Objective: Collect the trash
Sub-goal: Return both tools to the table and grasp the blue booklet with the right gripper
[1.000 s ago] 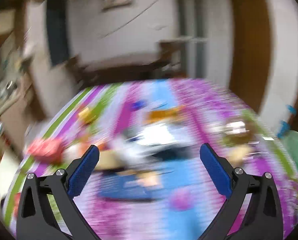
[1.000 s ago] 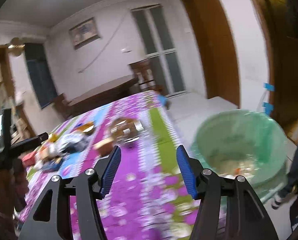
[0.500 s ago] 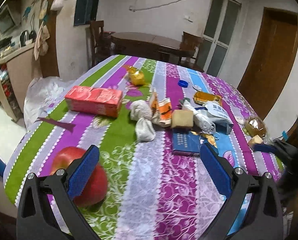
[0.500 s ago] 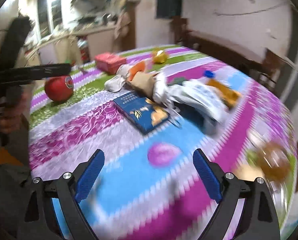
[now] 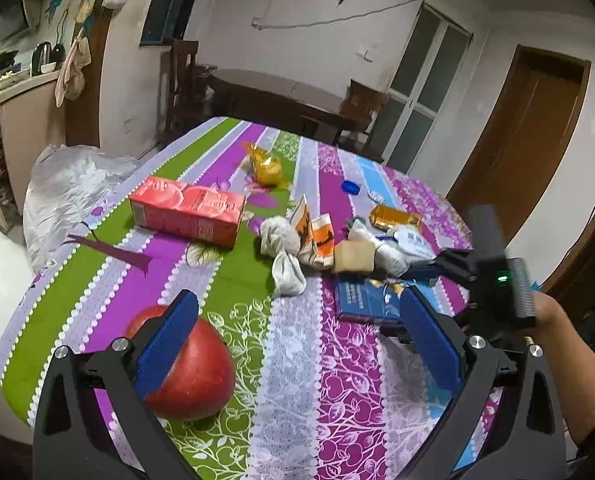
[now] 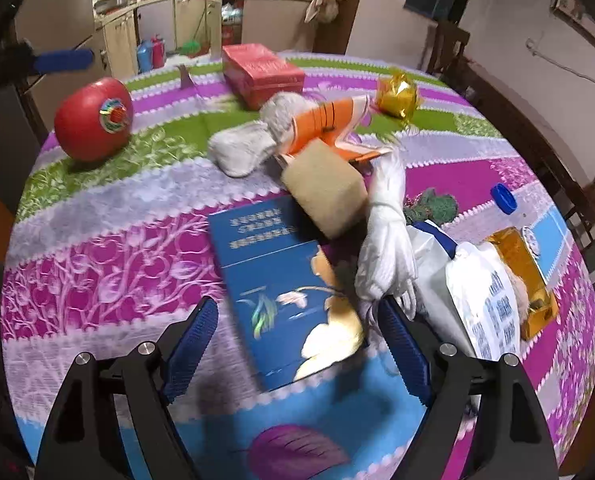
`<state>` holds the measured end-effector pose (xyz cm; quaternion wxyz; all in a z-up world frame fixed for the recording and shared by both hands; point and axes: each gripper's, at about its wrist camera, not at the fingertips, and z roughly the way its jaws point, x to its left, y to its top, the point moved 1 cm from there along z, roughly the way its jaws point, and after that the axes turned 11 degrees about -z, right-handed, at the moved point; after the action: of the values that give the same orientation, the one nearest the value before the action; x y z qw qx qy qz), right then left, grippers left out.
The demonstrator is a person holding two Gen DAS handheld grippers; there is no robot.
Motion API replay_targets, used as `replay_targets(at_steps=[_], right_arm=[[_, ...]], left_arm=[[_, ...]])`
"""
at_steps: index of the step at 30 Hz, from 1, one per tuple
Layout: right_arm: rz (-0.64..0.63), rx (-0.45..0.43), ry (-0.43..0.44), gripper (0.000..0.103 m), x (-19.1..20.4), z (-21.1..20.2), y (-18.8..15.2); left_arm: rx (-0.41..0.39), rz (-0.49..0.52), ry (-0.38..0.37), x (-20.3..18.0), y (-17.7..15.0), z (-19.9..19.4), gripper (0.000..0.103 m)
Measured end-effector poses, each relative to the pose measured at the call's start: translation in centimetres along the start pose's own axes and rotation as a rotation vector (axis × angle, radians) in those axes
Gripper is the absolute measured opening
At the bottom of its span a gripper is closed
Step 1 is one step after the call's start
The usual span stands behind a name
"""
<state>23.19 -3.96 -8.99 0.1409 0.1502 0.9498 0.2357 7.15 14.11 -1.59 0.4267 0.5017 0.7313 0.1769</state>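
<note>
Left wrist view: left gripper [image 5: 297,340], jaws wide, empty — red apple [image 5: 191,364] under its left finger. Blue box [image 5: 365,300] lies flat, well right of the apple; right gripper [image 5: 437,270] is nearer it.

Right wrist view: right gripper [image 6: 297,344], jaws just closed slightly, wide, nothing gripped — blue box [image 6: 281,284] between them, long axis running away, tilted left; white glove [image 6: 385,236] along its right edge.

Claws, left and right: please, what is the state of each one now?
Left claw: open, holding nothing; the apple sits behind its left finger.
Right claw: open, just narrowed slightly, nothing gripped; it hovers over the blue box.
</note>
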Motion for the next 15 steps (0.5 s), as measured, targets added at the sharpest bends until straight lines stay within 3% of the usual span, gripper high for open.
replay_targets(at_steps=[2,3,4,11,15], right_arm=[[0.024,-0.013,0.056,0.08,-0.6,0.8,0.0],[0.043,-0.023,0.087,0.07,-0.8,1.0,0.0],[0.072,-0.042,0.121,0.068,-1.0,0.9,-0.1],[0.069,-0.089,0.081,0.064,5.1,-2.7,-2.5],[0.173,-0.169,0.071,0.063,9.2,-6.8,-6.6]], left_arm=[[-0.007,-0.021,-0.007,0.5,0.4,-0.2,0.097],[-0.006,-0.028,-0.005,0.6,0.6,-0.2,0.097],[-0.007,-0.037,-0.002,0.8,0.8,-0.2,0.097],[-0.001,0.042,-0.002,-0.5,0.4,0.0,0.097],[0.039,0.15,-0.025,-3.1,-1.1,1.2,0.097]])
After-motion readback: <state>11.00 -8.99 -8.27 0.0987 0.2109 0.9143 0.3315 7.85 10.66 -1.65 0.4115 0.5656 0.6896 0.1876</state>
